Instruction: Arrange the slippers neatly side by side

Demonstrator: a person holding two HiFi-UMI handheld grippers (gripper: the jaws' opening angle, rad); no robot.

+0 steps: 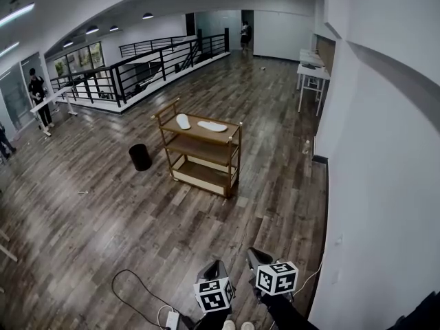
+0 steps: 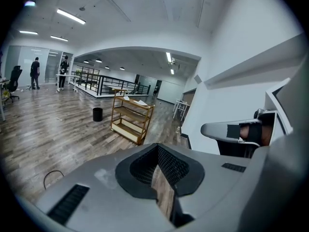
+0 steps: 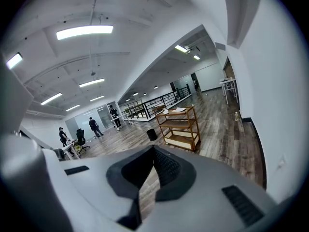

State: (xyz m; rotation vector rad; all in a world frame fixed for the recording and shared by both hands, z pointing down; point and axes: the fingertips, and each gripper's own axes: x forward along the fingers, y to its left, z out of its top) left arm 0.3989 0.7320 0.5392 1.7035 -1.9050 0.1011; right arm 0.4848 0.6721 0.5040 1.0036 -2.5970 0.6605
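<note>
Slippers: two, white, both on the top shelf of the wooden rack [image 1: 199,148], far across the floor from the tools.
Slipper A [image 1: 183,121]: near the rack's left end in the head view, lying lengthwise toward the back.
Slipper B [image 1: 212,126]: to the right of A, lying crosswise at an angle; a gap between the pair, not lined up.
Rack: three tiers, standing mid-floor on dark wood planks; the lower tiers look bare.
Black bin [image 1: 140,157]: on the floor just left of the rack.
Left tool [image 2: 158,163]: jaws pressed together, nothing between them; only floor shows past the pads.
Right tool [image 3: 153,166]: jaws likewise closed, empty.
Tool position: both low at the bottom edge of the head view, side by side, marker cubes facing up, pointing toward the rack.
Cable [image 1: 130,287]: looped on the floor left of the tools.
Background: black railing [image 1: 137,67]; a person [image 1: 38,95] at a white table, far left.
</note>
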